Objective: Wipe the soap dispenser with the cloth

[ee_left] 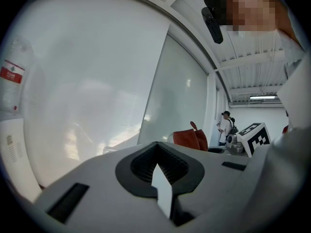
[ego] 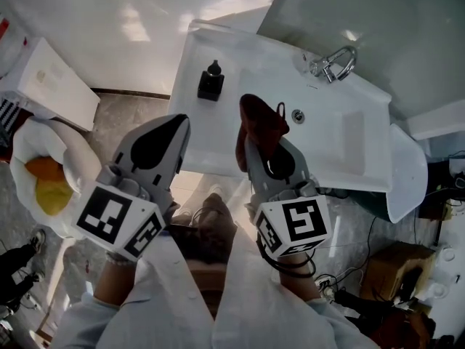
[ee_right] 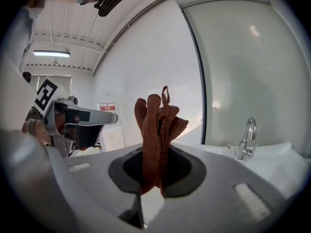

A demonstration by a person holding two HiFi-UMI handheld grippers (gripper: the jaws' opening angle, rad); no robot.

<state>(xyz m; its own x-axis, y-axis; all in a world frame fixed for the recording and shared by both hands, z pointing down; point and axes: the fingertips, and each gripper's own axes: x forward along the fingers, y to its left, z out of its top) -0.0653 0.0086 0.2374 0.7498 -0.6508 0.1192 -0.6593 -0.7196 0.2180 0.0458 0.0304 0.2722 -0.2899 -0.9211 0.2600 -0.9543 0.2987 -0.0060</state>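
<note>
- The left gripper (ego: 176, 131) has its jaws shut together with nothing in them. It hangs near the sink's (ego: 349, 147) front edge.
- The soap dispenser (ego: 211, 81) is small and black. It stands upright by the sink's left edge, apart from both grippers.
- The right gripper (ego: 256, 151) has its jaws clamped on the red-brown cloth (ego: 260, 121).
- To wipe well, I think the cloth should go left to the bottle and rub softly, so the bottle does not tip.

rust-brown cloth (ego: 260, 126), black soap dispenser (ego: 211, 84)
</note>
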